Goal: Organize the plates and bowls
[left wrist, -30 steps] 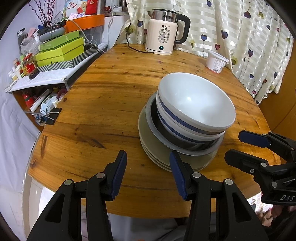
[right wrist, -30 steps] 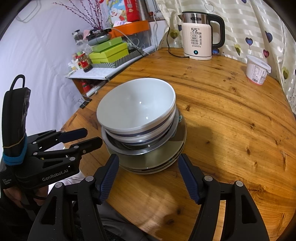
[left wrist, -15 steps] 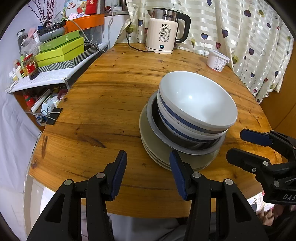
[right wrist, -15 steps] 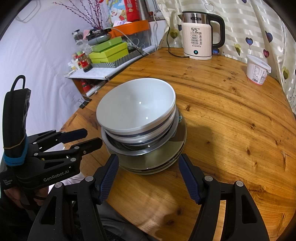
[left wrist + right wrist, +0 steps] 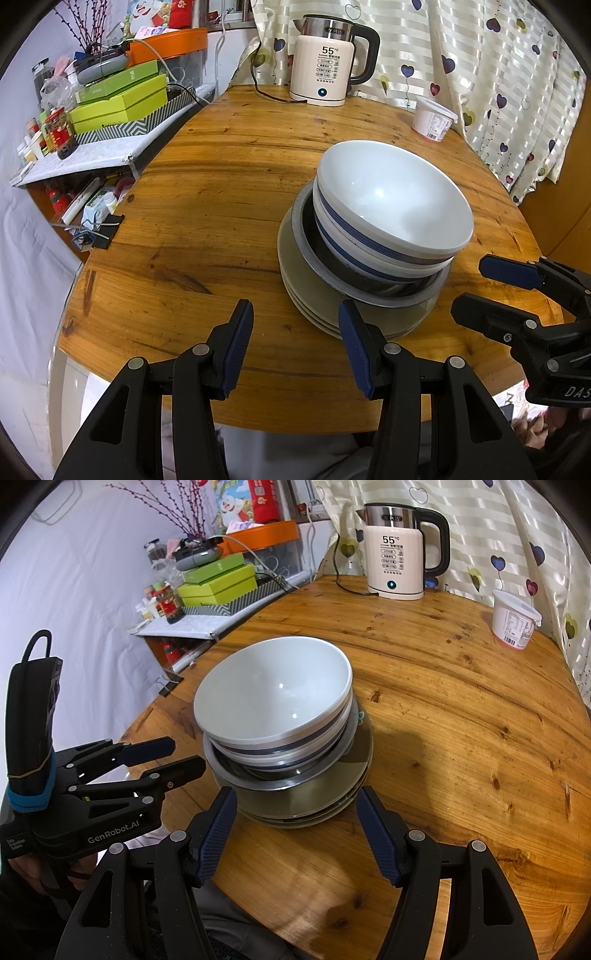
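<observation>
Round wooden counter [image 5: 207, 206] with cluttered shelf [image 5: 74, 162] at left. Left gripper [image 5: 295, 345], jaws wide apart and empty, hovers at the near edge. Centre-right: white bowls [image 5: 391, 206] nested in a metal pan [image 5: 369, 291] atop stacked plates [image 5: 314, 306]. Right gripper [image 5: 295, 830], likewise spread and empty, faces the stack.

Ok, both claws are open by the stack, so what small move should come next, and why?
Probably ease the right claw forward toward the top bowl. Both claws are open and hold nothing, and that bowl sits loose on top of the stack of plates, so it comes off first.
</observation>
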{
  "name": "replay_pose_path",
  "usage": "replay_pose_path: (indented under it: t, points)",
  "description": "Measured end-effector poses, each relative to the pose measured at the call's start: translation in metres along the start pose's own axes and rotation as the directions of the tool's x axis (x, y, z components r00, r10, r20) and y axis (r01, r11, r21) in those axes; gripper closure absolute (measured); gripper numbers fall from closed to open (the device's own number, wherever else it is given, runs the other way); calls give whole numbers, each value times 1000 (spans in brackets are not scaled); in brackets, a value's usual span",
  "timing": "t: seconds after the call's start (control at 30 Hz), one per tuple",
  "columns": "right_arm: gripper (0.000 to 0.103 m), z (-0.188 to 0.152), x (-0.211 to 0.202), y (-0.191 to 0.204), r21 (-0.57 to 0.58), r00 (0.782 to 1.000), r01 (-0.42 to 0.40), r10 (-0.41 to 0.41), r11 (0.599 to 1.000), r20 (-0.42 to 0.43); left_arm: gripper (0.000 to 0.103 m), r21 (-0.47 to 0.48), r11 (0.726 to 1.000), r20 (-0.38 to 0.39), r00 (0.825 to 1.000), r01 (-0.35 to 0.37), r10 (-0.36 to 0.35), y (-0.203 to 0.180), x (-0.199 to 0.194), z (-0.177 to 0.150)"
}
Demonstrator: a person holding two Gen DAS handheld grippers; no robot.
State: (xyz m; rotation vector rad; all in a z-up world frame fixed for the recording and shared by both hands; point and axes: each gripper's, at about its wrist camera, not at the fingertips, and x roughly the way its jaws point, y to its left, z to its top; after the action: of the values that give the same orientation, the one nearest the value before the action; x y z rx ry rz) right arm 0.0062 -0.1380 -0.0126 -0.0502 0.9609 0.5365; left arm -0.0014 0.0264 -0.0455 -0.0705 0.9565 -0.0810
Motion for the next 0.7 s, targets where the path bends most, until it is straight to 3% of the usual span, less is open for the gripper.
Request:
replay_pose_path:
  t: [0.7]
  points:
    - [35,0,0,1,0,1000,-1,1,1000,0,54,-6,1000,-10,1000,-4,4,3,2,-2]
